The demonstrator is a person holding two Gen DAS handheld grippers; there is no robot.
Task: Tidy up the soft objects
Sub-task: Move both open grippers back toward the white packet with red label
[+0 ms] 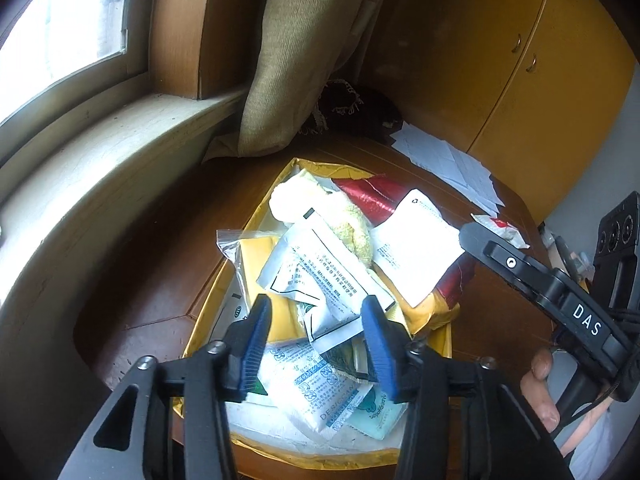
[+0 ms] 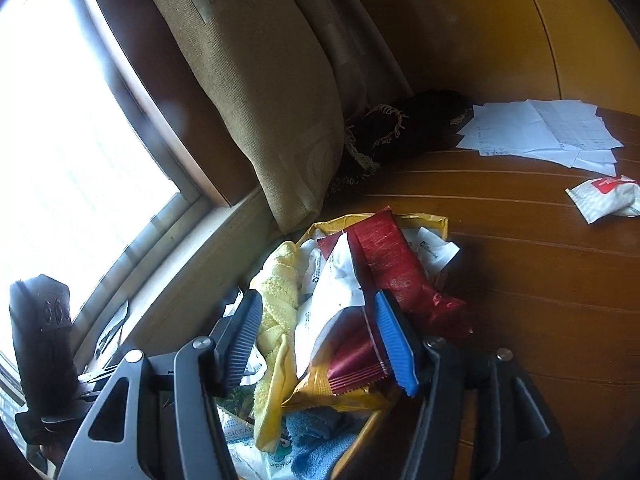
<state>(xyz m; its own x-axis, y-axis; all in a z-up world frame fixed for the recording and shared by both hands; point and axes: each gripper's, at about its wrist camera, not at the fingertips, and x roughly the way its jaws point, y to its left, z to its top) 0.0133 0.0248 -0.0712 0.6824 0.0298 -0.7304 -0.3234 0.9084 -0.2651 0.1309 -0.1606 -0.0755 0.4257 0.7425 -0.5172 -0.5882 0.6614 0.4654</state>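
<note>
A gold-yellow open container (image 1: 212,304) on the brown table holds a heap of soft things. In it are a yellow cloth (image 1: 352,228), a red packet (image 1: 368,196), a large white packet (image 1: 416,248), a printed silver-white sachet (image 1: 316,264) and a desiccant pack (image 1: 316,392). My left gripper (image 1: 316,312) hangs open just above the sachets, gripping nothing. My right gripper (image 2: 318,300) is open over the heap. The yellow cloth (image 2: 280,292) and the white packet (image 2: 332,280) lie between its blue pads, and the red packet (image 2: 396,264) is just right of them. A blue cloth (image 2: 316,440) lies lower in the container.
A beige curtain (image 1: 288,60) hangs behind the container, with a dark fringed cloth (image 1: 352,108) at its foot. Loose papers (image 2: 540,132) and a red-and-white packet (image 2: 604,196) lie on the table to the right. A window sill (image 1: 100,160) runs along the left and a yellow cabinet (image 1: 520,60) stands behind.
</note>
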